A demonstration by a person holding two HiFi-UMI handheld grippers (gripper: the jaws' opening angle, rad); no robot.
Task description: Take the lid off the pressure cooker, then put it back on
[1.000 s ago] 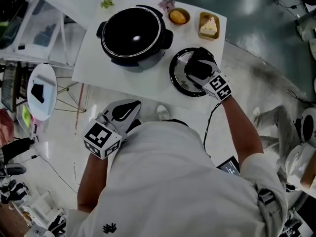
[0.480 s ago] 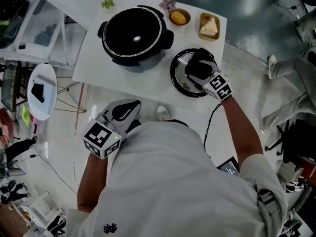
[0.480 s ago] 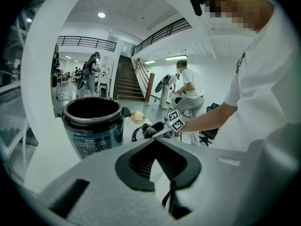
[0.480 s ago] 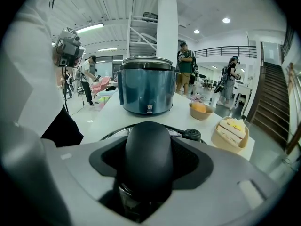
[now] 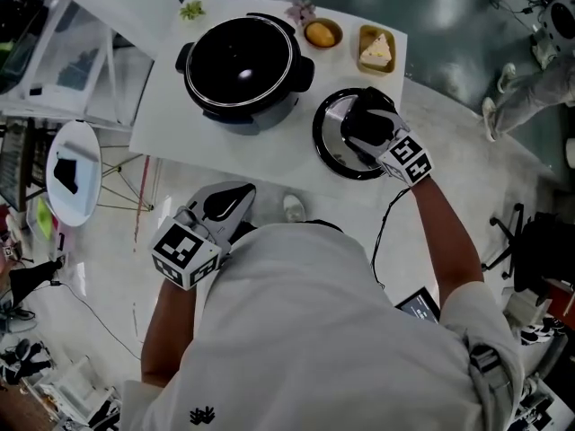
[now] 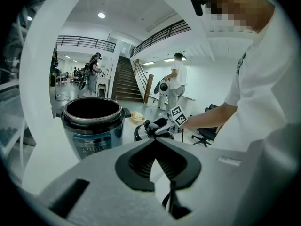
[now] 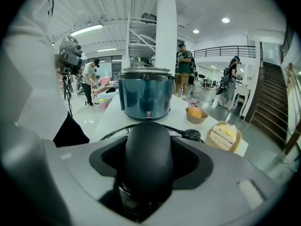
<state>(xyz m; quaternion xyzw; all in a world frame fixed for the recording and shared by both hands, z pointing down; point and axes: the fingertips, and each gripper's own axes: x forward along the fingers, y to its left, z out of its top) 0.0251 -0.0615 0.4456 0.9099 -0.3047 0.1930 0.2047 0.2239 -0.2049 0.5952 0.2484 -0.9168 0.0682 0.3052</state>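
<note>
Table [image 5: 269, 155]: gripped lid [image 5: 331, 140], unreadable cooker panel [image 6: 91, 147]

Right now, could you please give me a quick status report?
Right tool shut on lid handle, lid on table. Left tool shut, empty. Pressure cooker open, nothing between.

**What I count on my table**

On the one white table [image 5: 269, 155] I count one pressure cooker [image 5: 241, 65], one lid [image 5: 334, 142], two small food bowls [image 5: 322, 33] [image 5: 377, 48] and two little sprigs [image 5: 191, 8] [image 5: 301, 11]. I hold two grippers: left gripper [image 5: 241, 191], right gripper [image 5: 364, 122].
</note>
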